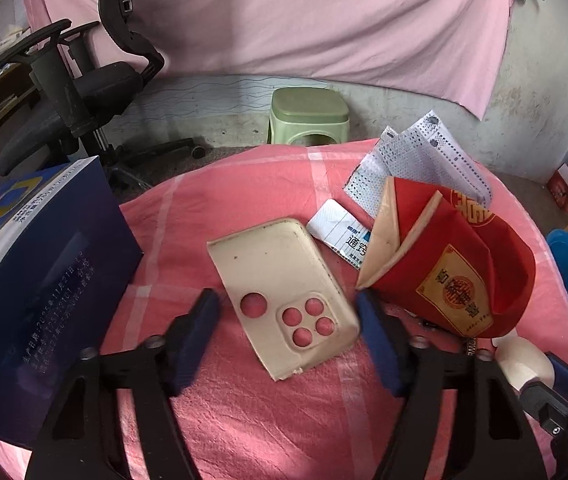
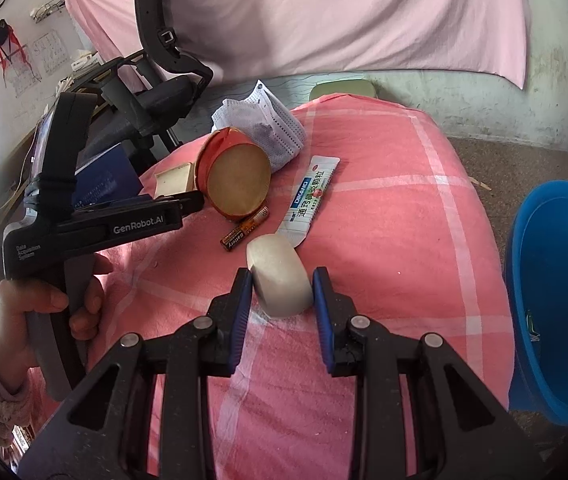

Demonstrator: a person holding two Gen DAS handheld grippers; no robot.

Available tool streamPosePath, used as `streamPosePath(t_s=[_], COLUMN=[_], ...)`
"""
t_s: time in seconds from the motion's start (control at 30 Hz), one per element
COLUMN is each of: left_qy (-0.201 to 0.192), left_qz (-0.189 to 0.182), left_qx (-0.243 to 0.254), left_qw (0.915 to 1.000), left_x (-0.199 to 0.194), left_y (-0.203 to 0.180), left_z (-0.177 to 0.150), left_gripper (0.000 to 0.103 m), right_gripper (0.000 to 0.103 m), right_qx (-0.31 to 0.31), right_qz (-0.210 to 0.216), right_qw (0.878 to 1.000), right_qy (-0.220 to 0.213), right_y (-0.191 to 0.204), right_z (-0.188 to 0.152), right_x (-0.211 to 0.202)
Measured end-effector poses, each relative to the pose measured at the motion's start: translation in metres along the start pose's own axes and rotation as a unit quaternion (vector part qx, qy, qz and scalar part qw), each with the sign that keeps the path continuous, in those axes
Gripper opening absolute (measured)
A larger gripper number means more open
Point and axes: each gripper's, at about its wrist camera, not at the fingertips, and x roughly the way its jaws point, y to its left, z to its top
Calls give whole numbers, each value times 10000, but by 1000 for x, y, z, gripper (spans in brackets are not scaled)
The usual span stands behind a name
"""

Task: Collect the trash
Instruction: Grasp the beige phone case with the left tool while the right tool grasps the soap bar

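2 grippers work over the pink checked cloth (image 2: 384, 216). The left gripper (image 1: 288, 316) straddles the beige phone case (image 1: 280, 300), lying flat, pads not yet pressing it. The right gripper (image 2: 282, 280) clenches a pale oval piece (image 2: 280, 280). A blue basin (image 2: 560, 296) stands to the right.

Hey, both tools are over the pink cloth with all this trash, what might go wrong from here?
1. The left tool straddles the thin beige phone case lying flat; its pads may slide over it or pinch the pink checked cloth instead.
2. The crumpled red paper cup sits right beside the left tool's right-hand pad and could get knocked.
3. The right tool grips a rounded white oval object, which may squirt out on the way to the blue plastic basin.
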Motion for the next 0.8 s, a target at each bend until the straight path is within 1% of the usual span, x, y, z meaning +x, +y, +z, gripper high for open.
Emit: streamPosePath(t_s=[0.07, 0.23, 0.27, 0.43, 0.53, 0.6, 0.7, 0.8], left_qy=[13, 36, 32, -82, -35, -153, -275, -464], left_qz=[-51, -243, -290, -615, -847, -975, -1191, -1367], left_qx=[-11, 2, 1, 106, 107, 84, -82, -213], left_qw=[10000, 9997, 9996, 9980, 9963, 9951, 9925, 9893], left_x=[-1, -14, -17, -47, -59, -69, -79, -90], left_y=[1, 3, 3, 2, 2, 3, 5, 3], left_z=[-1, -10, -13, -39, -55, -65, -73, -74], left_gripper=[54, 53, 50, 45, 44, 44, 44, 44], right_gripper=[47, 47, 47, 47, 47, 46, 46, 45], right_qx=[-8, -54, -56, -34, 18, 58, 107, 94], right_qz=[3, 11, 12, 13, 39, 42, 48, 17], right_qw=[10000, 10000, 10000, 10000, 10000, 9998, 9991, 9967], right_qy=[1, 10, 11, -1, -83, -176, -413, -802], right_y=[1, 3, 4, 5, 6, 8, 8, 11], right_z=[-1, -3, -4, -11, -17, -20, -24, -25], right_x=[0, -2, -3, -11, -18, -23, -36, -52])
